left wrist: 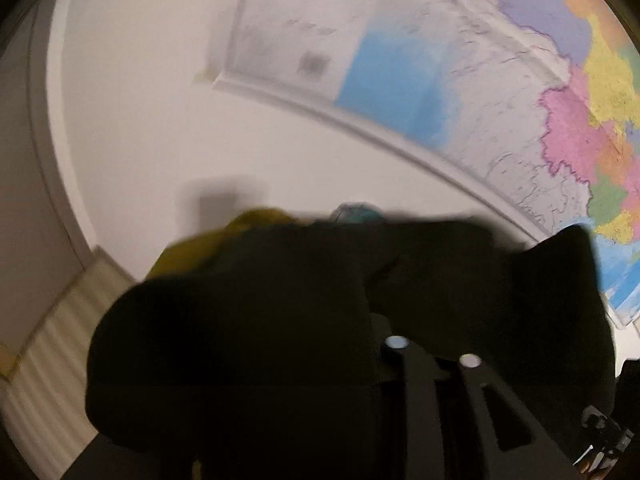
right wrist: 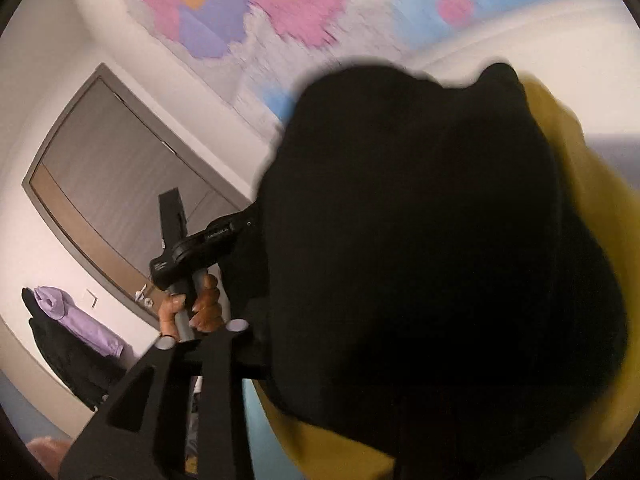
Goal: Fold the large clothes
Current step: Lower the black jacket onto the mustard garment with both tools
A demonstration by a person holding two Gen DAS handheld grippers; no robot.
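A large black garment (left wrist: pixel 260 320) with a mustard-yellow lining or second layer (left wrist: pixel 208 240) hangs in front of both cameras, lifted in the air. My left gripper (left wrist: pixel 432 350) has its fingers close together with black cloth bunched around them. My right gripper (right wrist: pixel 202 334) has its fingers close together, and the black garment (right wrist: pixel 440 240) drapes to the right of them with yellow cloth (right wrist: pixel 592 208) behind it. The left gripper's body and the hand holding it (right wrist: pixel 200 304) show in the right wrist view. Both views are motion-blurred.
A coloured wall map (left wrist: pixel 480 92) hangs on the white wall, also in the right wrist view (right wrist: pixel 260 8). A grey door (right wrist: pixel 120 168) stands at the left. Purple and black clothes (right wrist: pixel 80 320) hang beside the door. A ribbed white surface (left wrist: pixel 52 360) lies lower left.
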